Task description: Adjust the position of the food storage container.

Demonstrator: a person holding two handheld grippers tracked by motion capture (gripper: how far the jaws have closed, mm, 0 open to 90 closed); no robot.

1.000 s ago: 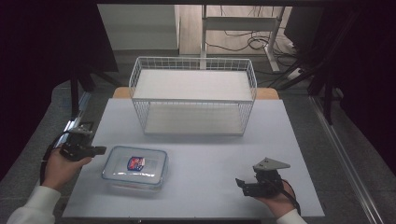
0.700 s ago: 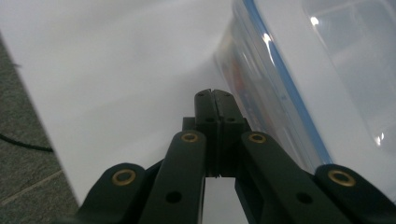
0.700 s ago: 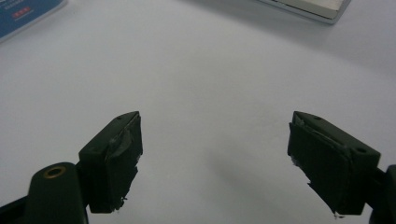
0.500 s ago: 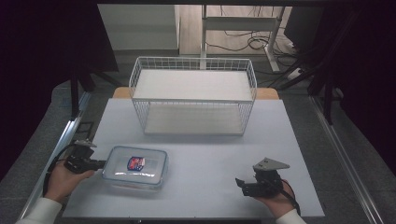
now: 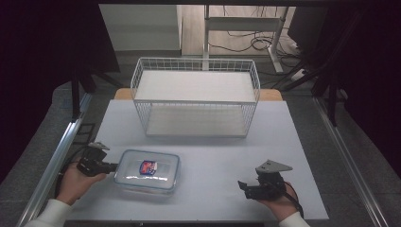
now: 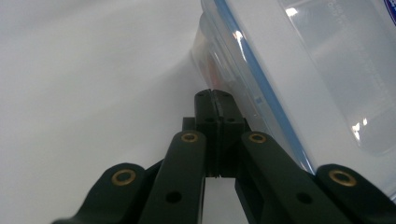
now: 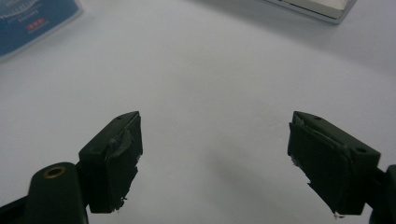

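High view: lidded clear container [image 5: 147, 170] lies front-left on the white table [image 5: 283, 142].
Left gripper view: left gripper [image 6: 215, 95], jaws closed on nothing, noses its side; rigid, slick, likely light, so grip a lid latch. Right gripper view: right gripper [image 7: 215, 158] gapes empty.

The container [image 5: 147, 170] near the table's front left corner looks like clear, glossy plastic, its lid rimmed with a blue seal and bearing a glossy printed label [image 5: 147, 166]; the table [image 5: 213, 156] top is matt, smooth and white; the basket [image 5: 196, 97] toward the far edge is white-coated wire; both grippers [image 6: 215, 100] [image 7: 215, 158] have matt black plastic jaws with 4 brass-coloured rivets showing on the left one.
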